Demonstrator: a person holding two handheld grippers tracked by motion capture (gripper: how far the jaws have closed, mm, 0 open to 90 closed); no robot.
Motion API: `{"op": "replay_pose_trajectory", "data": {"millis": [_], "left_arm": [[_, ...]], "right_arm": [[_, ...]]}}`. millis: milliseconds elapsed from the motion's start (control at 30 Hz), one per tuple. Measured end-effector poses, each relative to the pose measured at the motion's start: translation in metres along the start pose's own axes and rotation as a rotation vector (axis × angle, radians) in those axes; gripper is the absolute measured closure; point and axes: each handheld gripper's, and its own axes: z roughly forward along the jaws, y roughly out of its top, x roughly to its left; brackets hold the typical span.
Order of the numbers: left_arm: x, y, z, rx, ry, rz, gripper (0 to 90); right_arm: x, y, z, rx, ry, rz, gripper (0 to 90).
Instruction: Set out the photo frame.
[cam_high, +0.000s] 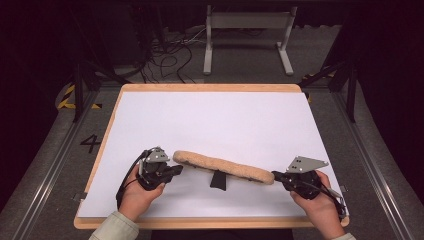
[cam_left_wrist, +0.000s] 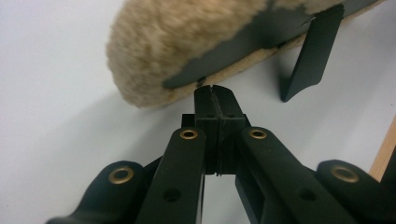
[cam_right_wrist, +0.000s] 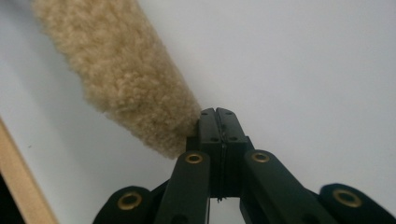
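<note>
My left fingers (cam_left_wrist: 215, 93): closed, pinching the fleecy pad's (cam_high: 222, 167) left edge | my right fingers (cam_right_wrist: 217, 114): closed at its right end | pad: raised between them over the white surface (cam_high: 215, 115), black strap (cam_high: 218, 180) hanging beneath.

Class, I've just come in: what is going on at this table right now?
A person works a long fleecy pad on a white table with two hand-held grippers. The left gripper is shut at the pad's left end, seemingly on its black edge, and the right gripper is shut at its right end. A black tab hangs beneath the pad's middle.
</note>
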Motion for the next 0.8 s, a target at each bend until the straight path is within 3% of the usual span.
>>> {"op": "replay_pose_trajectory", "data": {"millis": [333,467,567,667,800], "left_arm": [[-0.009,0.004,0.004,0.003,-0.031,0.016,90.0],[-0.013,0.007,0.006,-0.013,-0.050,0.018,90.0],[-0.015,0.010,0.010,0.000,-0.017,0.034,90.0],[-0.010,0.011,0.013,0.002,0.011,0.004,90.0],[-0.005,0.011,0.011,-0.032,0.043,-0.058,90.0]], "right_arm": [[0.016,-0.005,-0.009,0.017,0.075,-0.022,90.0],[0.014,-0.004,-0.010,-0.002,0.049,-0.011,90.0],[0.011,-0.004,-0.013,-0.026,0.021,0.003,90.0],[0.010,-0.003,-0.015,-0.035,0.005,0.004,90.0],[0.005,-0.006,-0.020,-0.042,-0.052,0.027,90.0]]}}
